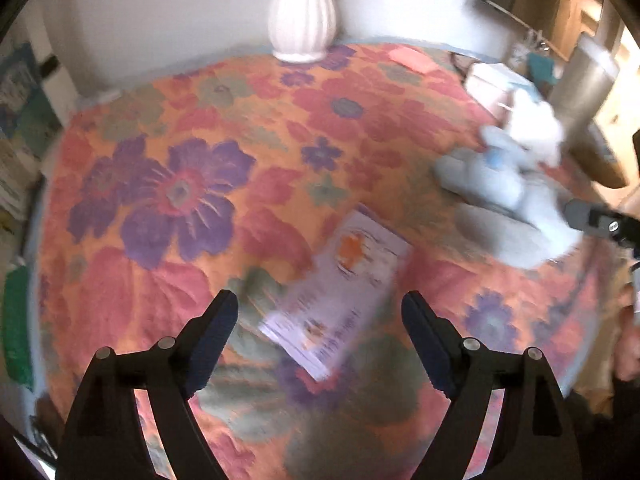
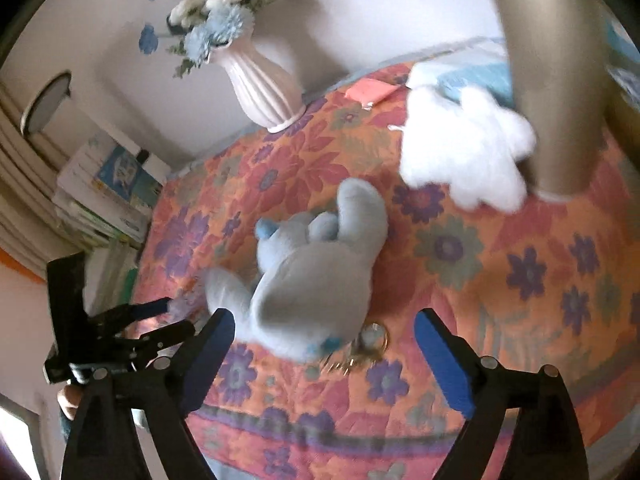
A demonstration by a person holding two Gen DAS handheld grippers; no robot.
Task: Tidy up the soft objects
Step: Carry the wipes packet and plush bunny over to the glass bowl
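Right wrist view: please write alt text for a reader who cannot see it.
A pale blue plush toy lies on a floral bedspread just beyond the open, empty jaws of the right gripper. A white plush toy lies further back right, a white ribbed vase of blue flowers behind; the left gripper shows at lower left.

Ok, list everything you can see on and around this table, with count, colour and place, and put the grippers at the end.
Tablecloth: one, orange with red and purple flowers, covering the table.
Vase: one, white and ribbed, far edge, holding blue and white flowers.
Blue plush toy: one, pale blue, lying mid-table before the right gripper.
White plush toy: one, white, far right beside the metal cylinder.
Leaflet: one, pale lilac, flat before the left gripper.
Keyring: one, metallic, beside the blue toy.
Pink item: one, far edge, blurred.
Stacked books: several, left of the table.
Left gripper: open, empty.
Right gripper: open, empty.
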